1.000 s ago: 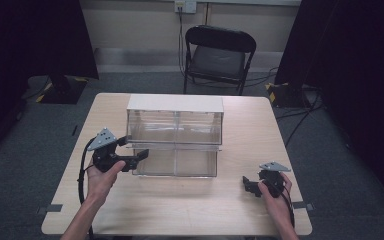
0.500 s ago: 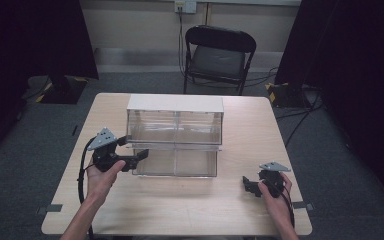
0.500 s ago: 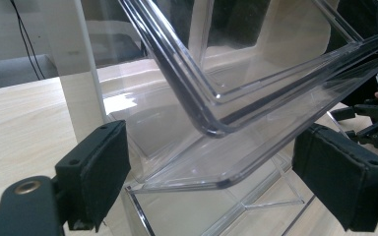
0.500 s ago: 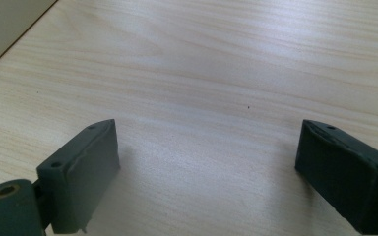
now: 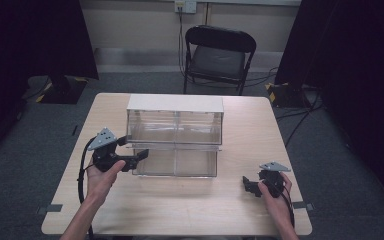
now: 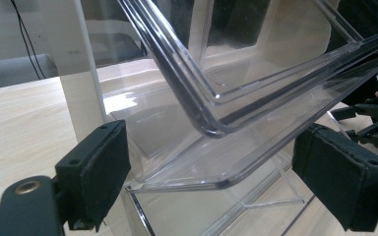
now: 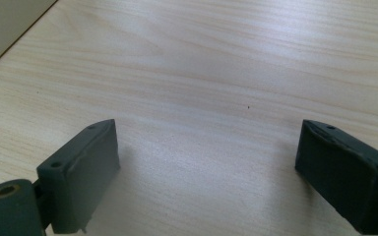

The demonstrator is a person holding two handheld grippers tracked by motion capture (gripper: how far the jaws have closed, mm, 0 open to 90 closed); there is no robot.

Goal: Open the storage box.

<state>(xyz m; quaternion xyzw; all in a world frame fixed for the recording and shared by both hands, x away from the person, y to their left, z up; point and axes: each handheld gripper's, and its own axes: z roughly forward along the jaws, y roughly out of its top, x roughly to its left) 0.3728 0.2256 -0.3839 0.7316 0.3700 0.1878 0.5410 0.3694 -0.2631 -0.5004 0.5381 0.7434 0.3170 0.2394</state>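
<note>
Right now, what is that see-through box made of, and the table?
The drawer box looks like clear, glossy plastic: you see straight through its walls, and the edges catch bright glints. The table looks like pale wood, perhaps a laminate: light grain lines run along its matte top.

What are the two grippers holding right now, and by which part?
Nothing: left gripper is open around the clear drawer's corner; right gripper is open over the table.

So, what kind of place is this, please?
Probably a recording studio or lab, not a home. Black curtains hang at both sides, cables lie on grey carpet, and a folding chair stands behind a plain wooden table holding a clear drawer unit.
</note>
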